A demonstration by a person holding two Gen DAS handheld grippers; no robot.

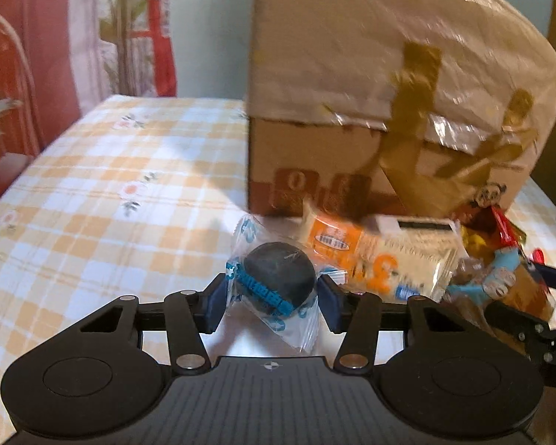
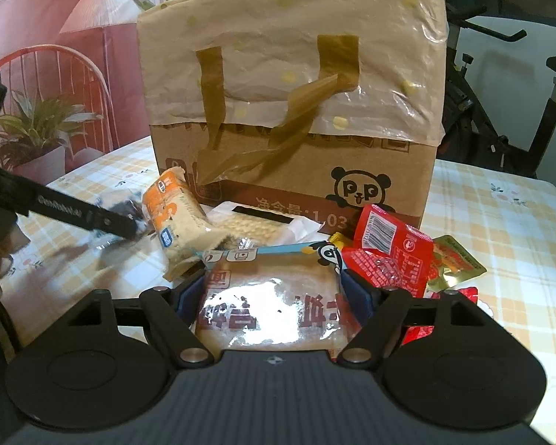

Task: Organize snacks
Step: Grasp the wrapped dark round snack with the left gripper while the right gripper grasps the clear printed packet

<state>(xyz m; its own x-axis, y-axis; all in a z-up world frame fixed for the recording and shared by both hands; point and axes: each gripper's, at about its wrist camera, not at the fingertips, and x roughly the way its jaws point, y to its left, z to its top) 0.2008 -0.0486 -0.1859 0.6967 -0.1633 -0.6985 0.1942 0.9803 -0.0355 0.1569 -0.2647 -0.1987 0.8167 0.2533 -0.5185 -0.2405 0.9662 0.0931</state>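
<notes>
My left gripper (image 1: 274,291) is shut on a dark round snack (image 1: 278,274) in a clear wrapper with blue print, its pads pressing both sides, just left of the snack pile. The right wrist view shows that gripper (image 2: 129,222) blurred at the left. My right gripper (image 2: 272,291) is shut on a clear-wrapped bread packet (image 2: 270,296) with red lettering, held in front of the pile. Behind it lie an orange-and-cream cracker pack (image 2: 178,218), a white packet (image 2: 255,224) and red sachets (image 2: 389,256). A cardboard box (image 2: 296,185), lined with a tan bag, stands behind them.
A checked yellow tablecloth (image 1: 111,193) covers the table, with bare cloth to the left of the box. In the right wrist view a red chair (image 2: 55,70) and potted plant (image 2: 37,129) stand beyond the table's left edge, and an exercise bike (image 2: 500,74) behind right.
</notes>
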